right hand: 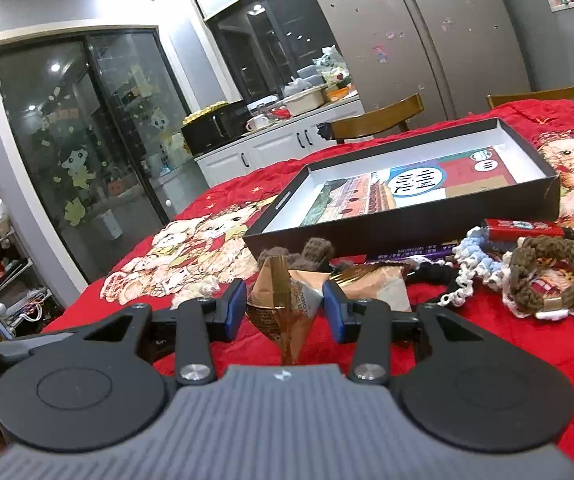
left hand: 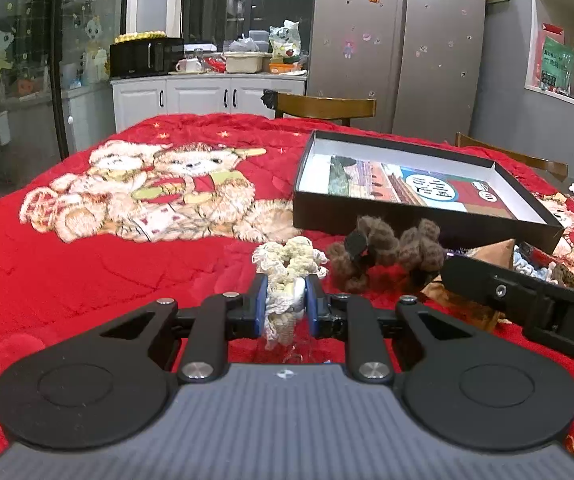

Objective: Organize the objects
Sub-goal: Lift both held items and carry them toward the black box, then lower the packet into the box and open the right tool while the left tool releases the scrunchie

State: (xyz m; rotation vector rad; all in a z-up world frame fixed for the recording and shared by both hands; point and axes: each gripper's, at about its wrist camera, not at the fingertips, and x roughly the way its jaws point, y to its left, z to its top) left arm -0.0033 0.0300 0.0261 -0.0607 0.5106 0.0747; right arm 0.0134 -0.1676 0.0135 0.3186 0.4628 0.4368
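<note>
Cream crocheted yarn scrunchie point(left hand: 287, 260) — rough, fuzzy; gold foil snack packet point(right hand: 283, 300) — glossy, creased; red quilted cloth point(left hand: 87, 272) — matt.

Left gripper point(left hand: 285, 306) and right gripper point(right hand: 283, 310): black linkage arms, silver screws, blue finger pads, ribbed grey bodies.

Left wrist view: low over the red blanket point(left hand: 87, 272), facing forward along the left gripper point(left hand: 285, 304), black box point(left hand: 407, 216) close at two o'clock, cabinets far at twelve. Right wrist view: equally low, tilted, looking past the right gripper point(right hand: 283, 312); box point(right hand: 407, 224) near at one o'clock. Shared by both: box, blanket, wooden chair point(left hand: 323, 106) point(right hand: 375, 120), refrigerator point(left hand: 399, 40) point(right hand: 427, 32).
</note>
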